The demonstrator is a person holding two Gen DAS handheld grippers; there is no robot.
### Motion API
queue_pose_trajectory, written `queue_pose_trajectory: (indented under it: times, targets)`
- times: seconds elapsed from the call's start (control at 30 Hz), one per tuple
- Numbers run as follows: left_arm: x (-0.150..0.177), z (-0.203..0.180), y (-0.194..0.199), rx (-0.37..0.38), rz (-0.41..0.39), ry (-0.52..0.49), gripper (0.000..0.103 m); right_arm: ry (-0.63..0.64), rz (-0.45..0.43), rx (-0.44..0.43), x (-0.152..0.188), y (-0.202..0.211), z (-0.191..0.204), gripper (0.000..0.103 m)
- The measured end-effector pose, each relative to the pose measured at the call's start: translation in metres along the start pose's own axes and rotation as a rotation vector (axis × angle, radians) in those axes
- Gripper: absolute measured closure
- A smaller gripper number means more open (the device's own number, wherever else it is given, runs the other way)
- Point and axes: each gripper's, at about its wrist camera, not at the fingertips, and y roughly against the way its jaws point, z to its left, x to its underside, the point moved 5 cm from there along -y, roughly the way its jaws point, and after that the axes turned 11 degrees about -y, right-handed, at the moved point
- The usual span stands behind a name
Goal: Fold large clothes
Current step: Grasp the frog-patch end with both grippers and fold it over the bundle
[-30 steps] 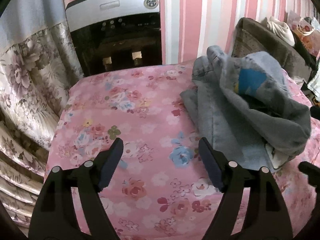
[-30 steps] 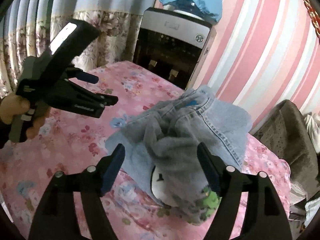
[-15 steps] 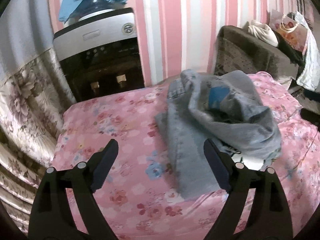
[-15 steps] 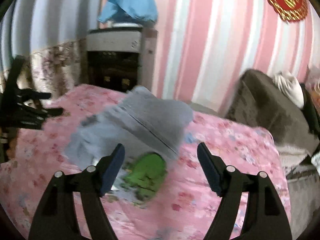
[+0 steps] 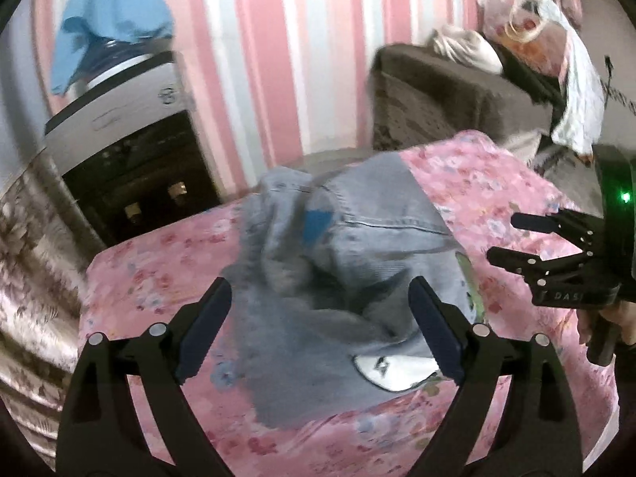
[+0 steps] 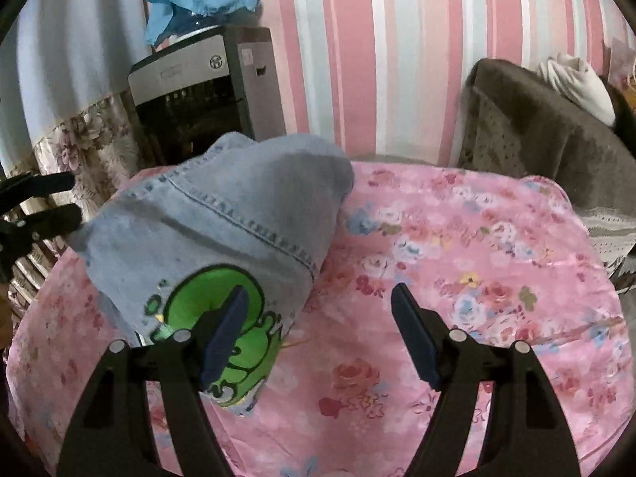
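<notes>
At far left hangs a pale curtain with a floral lower border (image 6: 79,135). Beside it stands a silver and black water dispenser (image 5: 131,147) topped with a light blue cloth cover (image 5: 107,20), against the pink and white striped wall (image 5: 278,59).

Your left tool (image 5: 320,330) is held above the near left part of the pink floral-covered surface (image 6: 477,278). Its jaws are spreading at this moment and nothing is pinched: the cloth seen between its dark blue pads (image 5: 202,330) lies below them, not in contact so far as the view shows.

The task item, a crumpled light blue denim garment (image 5: 349,262), lies in a heap on the left and middle of the surface, its far edge towards the dispenser. It carries a bright blue patch (image 5: 316,226), a white patch at its near edge (image 5: 393,365), and a green cartoon print (image 6: 222,318) on its near right side.

Your right tool (image 6: 320,334) is spread wide and empty. Its left pad (image 6: 226,334) appears over the green print and its right pad over bare floral cloth; whether the left pad touches the denim I cannot tell.

At far right a brown upholstered sofa (image 6: 536,143) stands against the wall, with a white bundle of fabric (image 6: 576,79) on its top.
</notes>
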Motion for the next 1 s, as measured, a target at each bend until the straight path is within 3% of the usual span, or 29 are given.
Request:
queue_pose_trajectory:
  times: [0.2,0.23,0.27,0.3,0.37,0.43,0.53,0.83,1.0]
  targets:
    - [-0.005,-0.025,-0.031,0.032,0.053,-0.056,0.014,-0.006,0.015,-0.006,0.007,-0.004,-0.008,0.028]
    - [-0.005,-0.027,-0.037,0.039,0.063,-0.064,0.024,-0.004,0.02,-0.008,0.008,-0.006,-0.008,0.028]
    - [-0.004,-0.03,-0.045,0.067,0.08,-0.076,0.046,-0.004,0.024,-0.012,0.008,-0.007,-0.008,0.028]
    - [-0.002,-0.031,-0.053,0.105,0.105,-0.075,0.057,-0.009,0.034,-0.028,0.01,-0.009,-0.006,0.028]
    - [0.006,-0.03,-0.066,0.116,0.15,-0.065,0.068,-0.01,0.045,-0.044,0.014,-0.012,-0.001,0.03]
    - [0.015,-0.025,-0.069,0.14,0.15,-0.055,0.07,-0.009,0.057,-0.064,0.016,-0.013,0.005,0.046]
    - [0.029,-0.015,-0.061,0.152,0.133,-0.026,0.073,-0.031,0.088,-0.099,0.019,-0.016,0.014,0.06]
    - [0.091,0.026,-0.032,0.195,0.076,0.184,0.078,0.003,0.07,-0.176,0.012,-0.014,0.072,0.06]
    - [0.118,0.035,-0.026,0.212,0.084,0.227,0.08,0.089,0.099,-0.159,0.019,-0.018,0.105,0.06]
